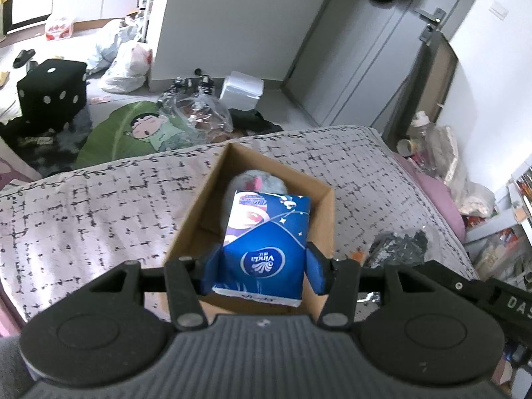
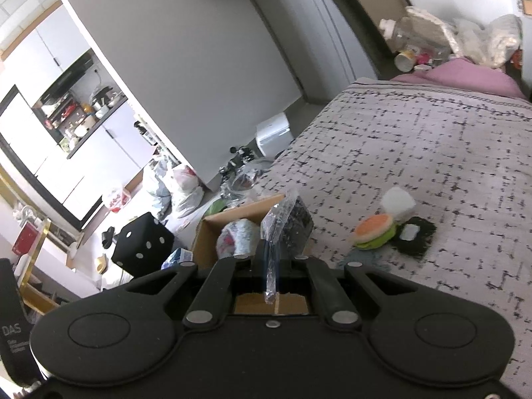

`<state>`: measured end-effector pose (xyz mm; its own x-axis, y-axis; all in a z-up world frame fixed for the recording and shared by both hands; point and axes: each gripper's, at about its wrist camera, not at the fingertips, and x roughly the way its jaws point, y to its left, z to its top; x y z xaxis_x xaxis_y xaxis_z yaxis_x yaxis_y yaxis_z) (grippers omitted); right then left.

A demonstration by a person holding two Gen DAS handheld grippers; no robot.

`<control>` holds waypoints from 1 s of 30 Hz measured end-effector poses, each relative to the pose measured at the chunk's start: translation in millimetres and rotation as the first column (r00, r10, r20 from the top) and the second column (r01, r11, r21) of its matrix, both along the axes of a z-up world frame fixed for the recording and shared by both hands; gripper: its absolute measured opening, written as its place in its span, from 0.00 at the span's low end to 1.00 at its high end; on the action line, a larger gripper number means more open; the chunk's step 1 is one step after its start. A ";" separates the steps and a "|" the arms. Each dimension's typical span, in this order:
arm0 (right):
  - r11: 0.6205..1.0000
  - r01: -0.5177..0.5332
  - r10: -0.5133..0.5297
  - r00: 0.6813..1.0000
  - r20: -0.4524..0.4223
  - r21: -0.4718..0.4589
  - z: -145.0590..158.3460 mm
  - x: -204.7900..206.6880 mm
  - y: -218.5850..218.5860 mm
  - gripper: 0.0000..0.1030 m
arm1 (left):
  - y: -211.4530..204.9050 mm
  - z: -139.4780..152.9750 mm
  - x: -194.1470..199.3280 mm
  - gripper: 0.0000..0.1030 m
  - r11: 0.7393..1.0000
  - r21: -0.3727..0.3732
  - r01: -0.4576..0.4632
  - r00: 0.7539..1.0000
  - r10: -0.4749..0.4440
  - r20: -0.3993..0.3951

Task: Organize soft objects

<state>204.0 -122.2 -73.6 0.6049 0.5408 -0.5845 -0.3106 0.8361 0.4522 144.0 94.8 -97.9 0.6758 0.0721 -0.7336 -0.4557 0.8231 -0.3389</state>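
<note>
a bed with a grey cross-patterned cover stands by plain white walls and a grey door (lever handle); plastic bags and a black dice-shaped stool litter the pale floor.

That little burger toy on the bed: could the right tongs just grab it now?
Probably not yet. The right tongs are already shut on a plastic-wrapped dark item, so they would have to drop that first. The burger toy itself lies uncovered on the bedspread.
</note>
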 end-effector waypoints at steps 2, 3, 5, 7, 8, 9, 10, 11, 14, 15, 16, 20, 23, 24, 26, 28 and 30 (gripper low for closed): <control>1.000 -0.010 0.010 1.000 0.000 0.000 -1.2 1.6 6.4 0.04 | 7.4 -1.7 0.6 0.50 1.000 -0.002 -0.015 1.000 0.015 -0.003; 1.000 -0.016 0.016 1.000 -0.002 0.002 -1.9 2.2 9.6 0.04 | 10.8 -2.9 1.1 0.50 1.000 -0.002 -0.023 1.000 0.023 -0.005; 1.000 -0.024 0.024 1.000 -0.005 0.001 -3.2 4.2 15.2 0.04 | 17.4 -5.7 2.8 0.50 0.999 -0.004 -0.034 0.999 0.034 -0.013; 1.000 -0.028 0.028 1.000 -0.009 0.001 -4.2 5.4 19.4 0.04 | 24.0 -9.6 4.4 0.50 0.999 -0.012 -0.049 0.999 0.048 -0.024; 1.000 -0.031 0.031 0.999 -0.010 0.000 -4.4 6.1 21.6 0.04 | 27.4 -12.5 6.2 0.50 0.998 -0.019 -0.052 0.998 0.051 -0.033; 0.999 -0.033 0.033 0.999 -0.011 -0.001 -5.0 6.7 23.8 0.04 | 30.0 -14.4 7.5 0.50 0.998 -0.024 -0.052 0.998 0.051 -0.040; 0.999 -0.035 0.035 0.999 -0.012 -0.002 -6.0 8.0 25.1 0.04 | 31.6 -16.9 9.2 0.50 0.998 -0.027 -0.053 0.997 0.052 -0.049; 0.999 -0.037 0.036 0.999 -0.014 -0.004 -6.5 8.6 26.6 0.04 | 32.3 -19.2 11.1 0.50 0.998 -0.028 -0.054 0.997 0.052 -0.057; 0.999 -0.038 0.038 0.999 -0.020 -0.007 -8.3 10.9 30.4 0.04 | 31.7 -23.9 14.3 0.51 0.999 -0.029 -0.043 0.997 0.041 -0.067; 0.999 -0.039 0.039 0.999 -0.021 -0.007 -8.4 11.1 31.4 0.04 | 30.9 -25.3 15.6 0.51 0.999 -0.027 -0.038 0.997 0.036 -0.073; 0.999 -0.041 0.041 0.999 -0.022 -0.007 -9.0 11.6 32.9 0.04 | 30.7 -27.1 17.5 0.51 0.999 -0.026 -0.035 0.996 0.033 -0.082; 0.999 -0.048 0.048 0.998 -0.034 -0.008 -12.3 15.0 38.4 0.04 | 31.7 -30.0 23.9 0.54 1.000 -0.018 -0.021 0.995 0.020 -0.099; 0.998 -0.058 0.057 0.997 -0.043 -0.007 -15.4 17.1 43.6 0.04 | 33.8 -28.2 25.3 0.58 1.000 -0.014 -0.020 0.994 0.018 -0.105; 0.998 -0.060 0.060 0.997 -0.045 -0.004 -16.2 17.5 45.8 0.04 | 34.4 -26.4 25.3 0.59 1.000 -0.009 -0.025 0.994 0.024 -0.104; 0.998 -0.065 0.065 0.997 -0.051 0.002 -17.7 18.0 50.1 0.04 | 36.1 -23.3 23.3 0.60 1.000 -0.004 -0.030 0.995 0.029 -0.100; 0.998 -0.070 0.070 0.996 -0.059 0.007 -19.8 18.6 54.3 0.04 | 38.2 -20.8 21.4 0.62 0.999 0.002 -0.033 0.994 0.033 -0.103; 0.997 -0.075 0.076 0.995 -0.065 0.011 -21.1 18.7 58.5 0.04 | 40.2 -18.4 19.3 0.63 0.999 0.005 -0.037 0.993 0.037 -0.108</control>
<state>222.7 -63.7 -94.7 0.5232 0.5888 -0.6162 -0.3423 0.8073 0.4807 163.4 135.0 -116.3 0.5896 0.0979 -0.8018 -0.5194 0.8061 -0.2835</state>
